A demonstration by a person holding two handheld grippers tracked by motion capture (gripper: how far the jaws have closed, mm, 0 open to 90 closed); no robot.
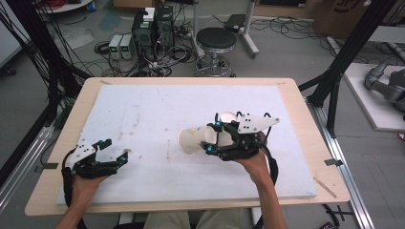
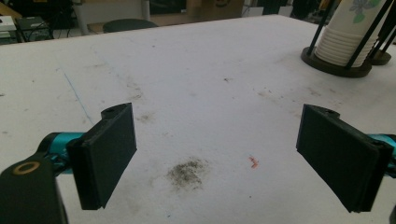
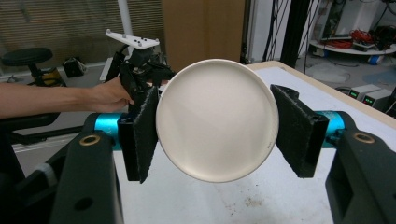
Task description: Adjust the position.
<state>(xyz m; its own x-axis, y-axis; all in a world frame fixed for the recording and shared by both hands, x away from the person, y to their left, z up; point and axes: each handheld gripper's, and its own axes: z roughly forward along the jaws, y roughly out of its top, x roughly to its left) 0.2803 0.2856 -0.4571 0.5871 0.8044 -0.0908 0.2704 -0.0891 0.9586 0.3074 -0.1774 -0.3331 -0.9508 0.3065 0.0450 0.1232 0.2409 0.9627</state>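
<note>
A paper cup [image 1: 195,139] is clamped sideways in the right gripper [image 1: 213,137], right of the table's [image 1: 143,81] middle, its base [image 3: 217,119] pressed between both pads. The left gripper [image 1: 114,151] is rested near-left, jaws spread, nothing between them.

A light wooden bench [image 1: 296,98] carried a white board [image 1: 157,107] that covered nearly its whole top, leaving a narrow wood margin along every edge. The board's surface was scuffed, with faint brown smears near its middle, a dark grey smudge [image 2: 187,171] and a small red mark [image 2: 253,162] toward the near left corner. Toward the right edge, a round dark base [image 2: 334,66] with thin upright rods stood directly on the board, holding a stack of paper cups [image 2: 343,39].
</note>
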